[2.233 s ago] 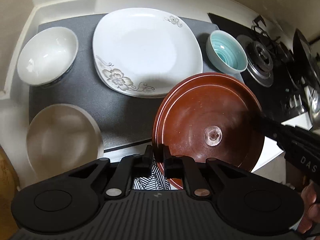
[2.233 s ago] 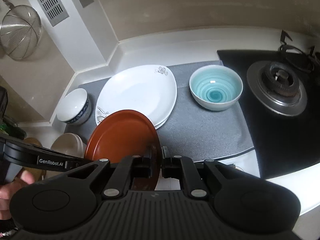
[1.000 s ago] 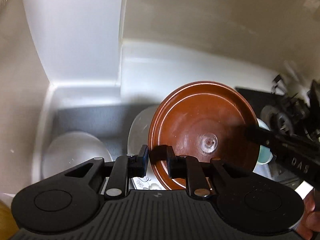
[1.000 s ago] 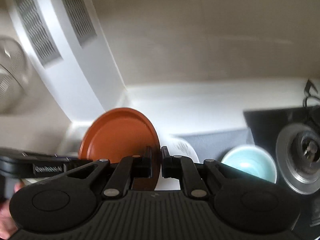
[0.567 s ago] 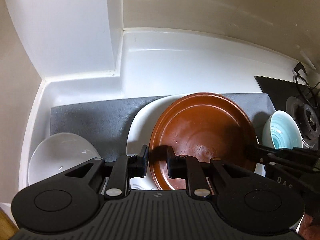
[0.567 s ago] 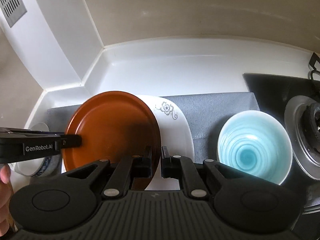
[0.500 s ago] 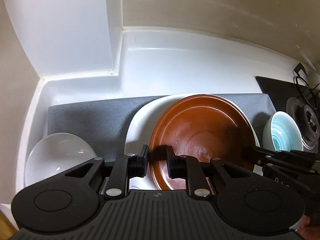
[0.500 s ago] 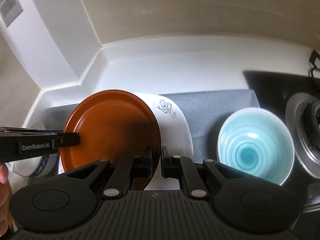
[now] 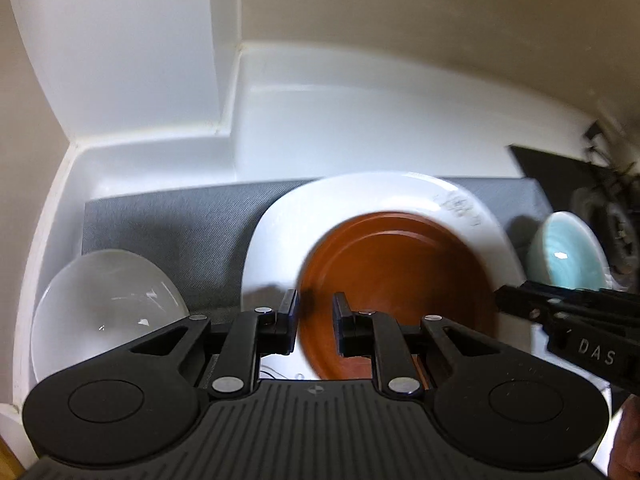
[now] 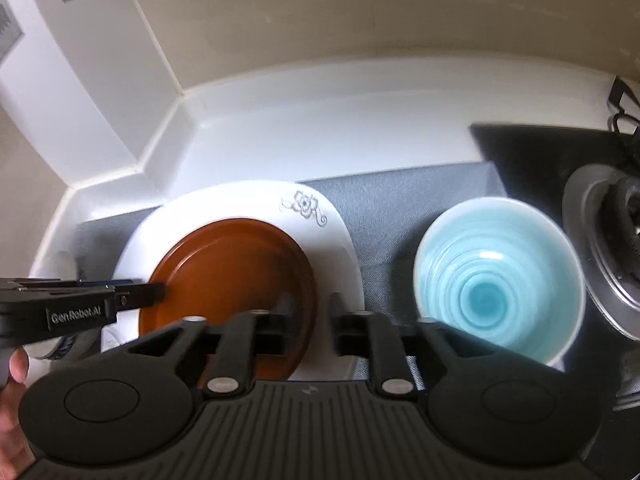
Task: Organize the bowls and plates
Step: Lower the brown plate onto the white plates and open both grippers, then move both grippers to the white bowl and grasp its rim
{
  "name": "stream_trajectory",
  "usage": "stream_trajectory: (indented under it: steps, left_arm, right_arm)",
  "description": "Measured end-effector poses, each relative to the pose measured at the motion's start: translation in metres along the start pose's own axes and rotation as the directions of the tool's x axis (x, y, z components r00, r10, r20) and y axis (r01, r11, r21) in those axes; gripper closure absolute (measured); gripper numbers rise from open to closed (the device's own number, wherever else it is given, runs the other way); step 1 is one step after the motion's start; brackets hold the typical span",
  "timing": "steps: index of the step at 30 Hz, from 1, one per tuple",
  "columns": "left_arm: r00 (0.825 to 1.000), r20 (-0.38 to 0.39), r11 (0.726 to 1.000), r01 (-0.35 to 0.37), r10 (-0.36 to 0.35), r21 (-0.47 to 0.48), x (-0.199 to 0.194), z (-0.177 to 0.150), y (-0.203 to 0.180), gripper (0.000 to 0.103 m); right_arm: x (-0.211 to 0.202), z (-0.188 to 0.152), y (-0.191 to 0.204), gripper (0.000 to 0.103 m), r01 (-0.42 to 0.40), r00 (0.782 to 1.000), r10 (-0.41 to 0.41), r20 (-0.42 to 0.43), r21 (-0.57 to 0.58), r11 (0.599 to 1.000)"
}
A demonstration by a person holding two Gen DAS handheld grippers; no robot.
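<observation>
Both jaws stand spread astride the brown plate (image 9: 396,276) resting on the white plate (image 9: 280,240), so draw your grippers straight back toward 6 o'clock without nudging it.

A round brown plate (image 10: 236,276) lies flat on a white floral plate (image 10: 320,232) at frame centre-left, a ribbed teal bowl (image 10: 498,280) upright right, a white bowl (image 9: 104,308) lower left.
</observation>
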State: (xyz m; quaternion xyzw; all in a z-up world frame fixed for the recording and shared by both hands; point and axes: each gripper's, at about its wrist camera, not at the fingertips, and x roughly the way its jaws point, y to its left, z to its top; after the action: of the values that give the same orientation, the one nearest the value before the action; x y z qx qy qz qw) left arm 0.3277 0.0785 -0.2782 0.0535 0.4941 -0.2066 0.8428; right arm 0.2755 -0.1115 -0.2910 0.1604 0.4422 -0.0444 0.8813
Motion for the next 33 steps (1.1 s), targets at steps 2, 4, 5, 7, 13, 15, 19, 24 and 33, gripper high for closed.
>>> stream_trajectory:
  steps: [2,4,5,7,13,15,19,24,33]
  left_arm:
    - [1.000,0.006,1.000,0.019,-0.019,0.010,-0.003,-0.002,-0.002,0.084]
    - [1.000,-0.009,1.000,0.000,0.000,0.030,0.005,-0.003,-0.006,0.084]
    - [1.000,-0.020,0.999,-0.020,0.020,0.030,0.012,-0.002,-0.008,0.084]
    - [0.998,-0.047,0.999,-0.034,0.034,0.006,0.013,-0.004,-0.004,0.084]
    - [0.993,0.083,0.981,0.101,-0.088,-0.167,-0.060,-0.029,0.049,0.034]
    - [0.987,0.139,0.967,0.107,-0.076,-0.232,-0.082,-0.044,0.076,0.023]
    - [0.985,0.170,0.937,0.068,-0.009,-0.343,-0.099,-0.070,0.125,0.020]
    - [0.988,0.151,0.886,0.036,0.038,-0.462,-0.090,-0.083,0.160,0.032]
    - [0.994,0.108,0.819,0.047,0.019,-0.572,-0.053,-0.083,0.185,0.076]
  right_arm:
    - [-0.002,-0.003,-0.001,0.068,-0.022,1.000,0.022,-0.008,-0.002,1.000]
    - [0.000,-0.005,-0.002,0.068,-0.026,1.000,0.026,-0.013,0.001,1.000]
    - [0.001,-0.006,-0.002,0.068,-0.023,1.000,0.024,-0.013,0.013,1.000]
    - [-0.001,-0.008,-0.001,0.068,-0.045,0.999,0.045,-0.003,0.038,0.998]
    - [-0.021,-0.013,0.019,0.058,-0.186,0.982,0.185,0.040,-0.003,0.983]
    - [-0.022,-0.014,0.031,0.054,-0.246,0.968,0.247,0.038,-0.025,0.969]
    - [-0.016,-0.014,0.065,0.054,-0.307,0.951,0.309,0.008,-0.095,0.947]
    - [0.004,-0.007,0.110,0.054,-0.350,0.937,0.346,-0.047,-0.129,0.928]
    - [0.034,-0.001,0.158,0.054,-0.325,0.944,0.311,-0.109,-0.154,0.933]
